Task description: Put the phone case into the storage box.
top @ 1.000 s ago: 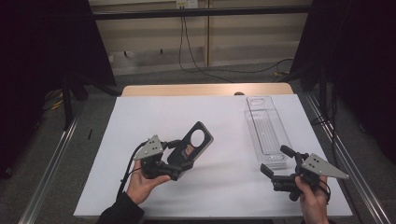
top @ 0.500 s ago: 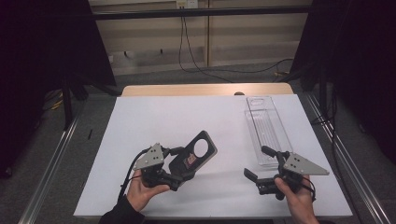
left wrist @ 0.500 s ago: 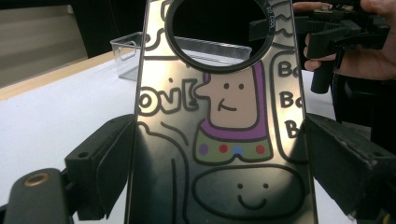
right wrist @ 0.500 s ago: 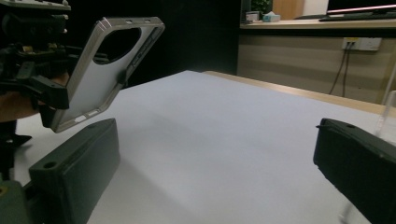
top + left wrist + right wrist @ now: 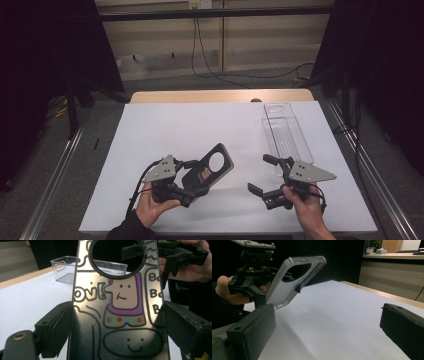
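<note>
High view puts your left gripper (image 5: 192,187) near the front edge of the white table sheet (image 5: 165,125), its jaws clamped on the lower sides of a dark, glossy phone case with a round camera hole (image 5: 209,171), held tilted up off the sheet. Your right gripper (image 5: 264,174) sits beside it with a bare strip of sheet between them, jaws spread wide with nothing in them. A clear plastic rectangular tray (image 5: 286,132) lies just behind that right gripper, toward the table's far right — nothing blocks the gap. Left gripper view shows the case's cartoon print (image 5: 122,302): letters like "ovi" and a column of "Bo" fragments, cut off at the edge — the ring's tiny lettering is too small to read.
</note>
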The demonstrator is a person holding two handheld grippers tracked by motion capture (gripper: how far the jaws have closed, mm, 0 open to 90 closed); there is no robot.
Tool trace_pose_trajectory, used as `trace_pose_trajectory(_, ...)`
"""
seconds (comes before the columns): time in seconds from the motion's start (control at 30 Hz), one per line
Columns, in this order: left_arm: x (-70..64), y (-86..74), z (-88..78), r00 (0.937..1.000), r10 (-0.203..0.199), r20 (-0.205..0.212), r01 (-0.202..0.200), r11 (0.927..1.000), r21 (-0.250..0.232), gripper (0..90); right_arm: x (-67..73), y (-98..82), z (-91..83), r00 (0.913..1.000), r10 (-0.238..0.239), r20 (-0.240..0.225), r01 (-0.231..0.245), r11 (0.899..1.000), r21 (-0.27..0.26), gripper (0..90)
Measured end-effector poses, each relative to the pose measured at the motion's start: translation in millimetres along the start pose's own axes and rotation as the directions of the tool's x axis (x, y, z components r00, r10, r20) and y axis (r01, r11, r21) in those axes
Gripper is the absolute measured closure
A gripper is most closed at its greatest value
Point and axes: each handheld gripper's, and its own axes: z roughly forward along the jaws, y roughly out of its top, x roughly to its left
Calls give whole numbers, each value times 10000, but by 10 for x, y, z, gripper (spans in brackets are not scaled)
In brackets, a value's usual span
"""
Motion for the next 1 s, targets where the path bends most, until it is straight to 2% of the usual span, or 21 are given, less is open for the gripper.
trace_pose_trajectory(0.07,-5,2,-1,10000,-15,23,15,10000,20,123,6,11,30,10000,-73,-20,73,10000,37,0)
trace_pose_trajectory(0.37,-24,20,-5,9999,66,122,-66,10000,-5,123,8,86,137,9972,-30,-753,38,9999,99,0)
trace_pose_trajectory(0.5,-30,19,16,9988,53,481,-61,9998,168,123,11,87,174,9957,-70,-925,77,9999,78,0)
trace_pose_trajectory(0.6,-41,21,31,9984,149,540,-162,9996,245,123,19,72,189,9935,-212,-1121,231,9996,159,0)
trace_pose_trajectory(1.0,-75,29,96,9957,222,894,-256,9990,370,123,6,74,232,9823,-47,-1870,124,9991,401,0)
